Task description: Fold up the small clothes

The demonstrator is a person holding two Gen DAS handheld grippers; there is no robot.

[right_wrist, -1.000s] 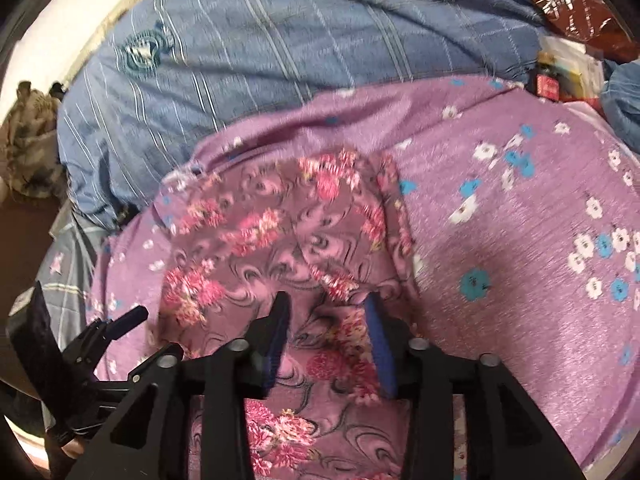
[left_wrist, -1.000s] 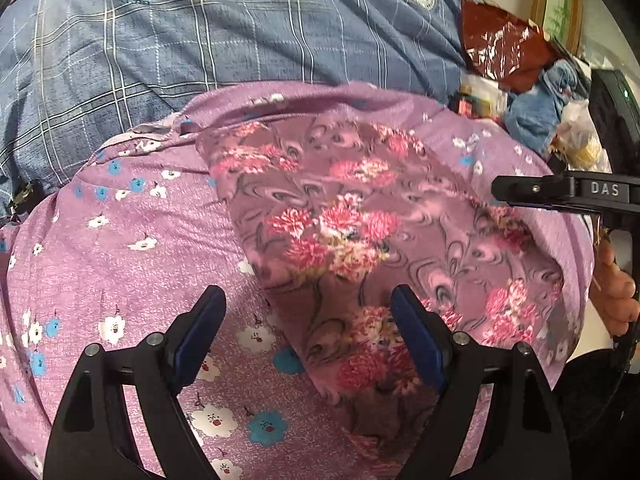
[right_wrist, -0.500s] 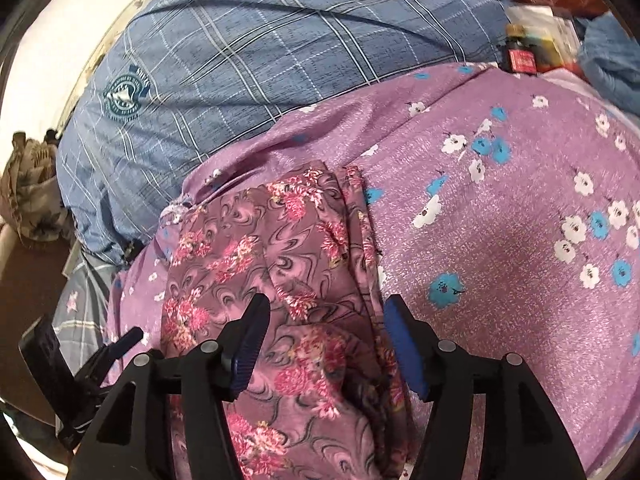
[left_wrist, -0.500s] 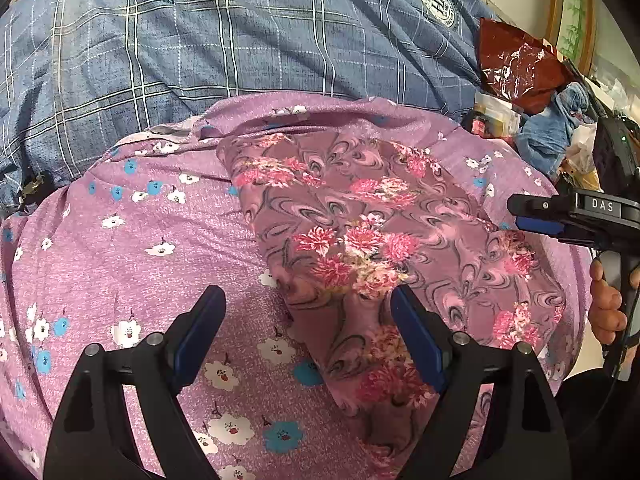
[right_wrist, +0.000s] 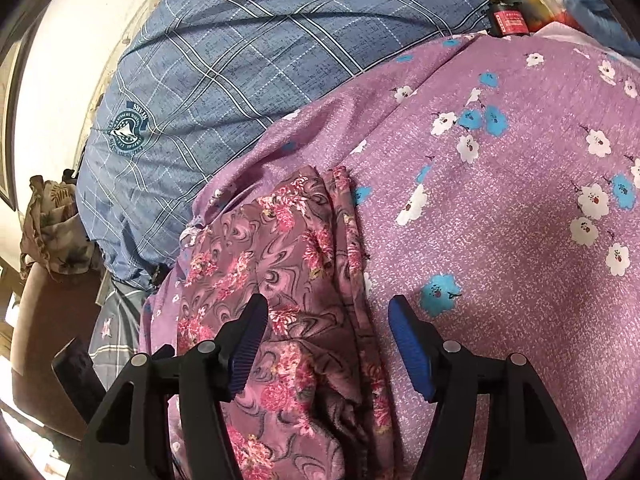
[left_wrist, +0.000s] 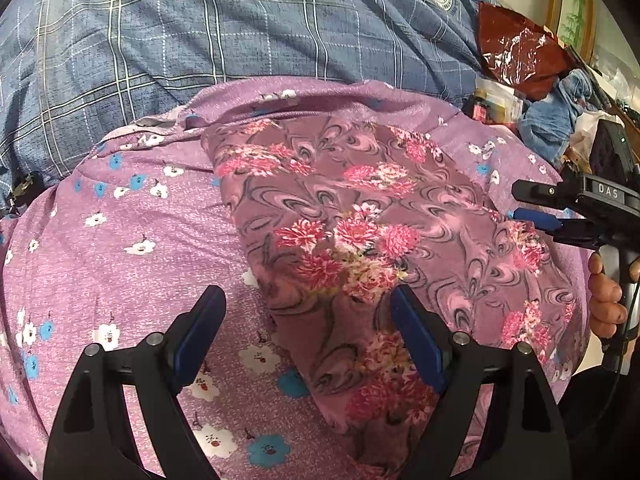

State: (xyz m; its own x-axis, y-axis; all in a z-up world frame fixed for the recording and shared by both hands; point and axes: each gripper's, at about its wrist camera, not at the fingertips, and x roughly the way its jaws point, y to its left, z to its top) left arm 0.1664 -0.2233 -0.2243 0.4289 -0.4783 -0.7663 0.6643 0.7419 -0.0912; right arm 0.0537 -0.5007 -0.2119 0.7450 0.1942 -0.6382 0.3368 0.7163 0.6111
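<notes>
Folded floral garment [left_wrist: 360, 248], mauve with pink flowers, lies centre frame in the left wrist view, on top of a purple sheet [left_wrist: 132, 248] printed with white and blue flowers. In the right wrist view the same garment [right_wrist: 264, 264] sits lower left of centre, its folded edges stacked along its right side.

Left gripper [left_wrist: 308, 332]: fingers wide apart, nothing clamped. The garment's near left edge falls between them in the picture; the left finger is over bare sheet, the right finger over the garment. Contact cannot be judged.

Right gripper [right_wrist: 328, 344]: fingers apart and just been opening, no pad pressing cloth. The garment's right edge lies between them. It also shows at the right edge of the left wrist view [left_wrist: 540, 216], over the garment's far right side, with a hand [left_wrist: 608, 300] on its handle below.

Surroundings:
- blue plaid blanket [left_wrist: 240, 28] with round crests fills the top of both views, behind the sheet
- upper right, left wrist view: red foil bag [left_wrist: 516, 52], crumpled blue cloth [left_wrist: 556, 116]
- upper right, right wrist view: small dark bottle with red label [right_wrist: 508, 20]
- left edge, right wrist view: patterned brown fabric bundle [right_wrist: 52, 232]

Nothing lies across the garment's top.
</notes>
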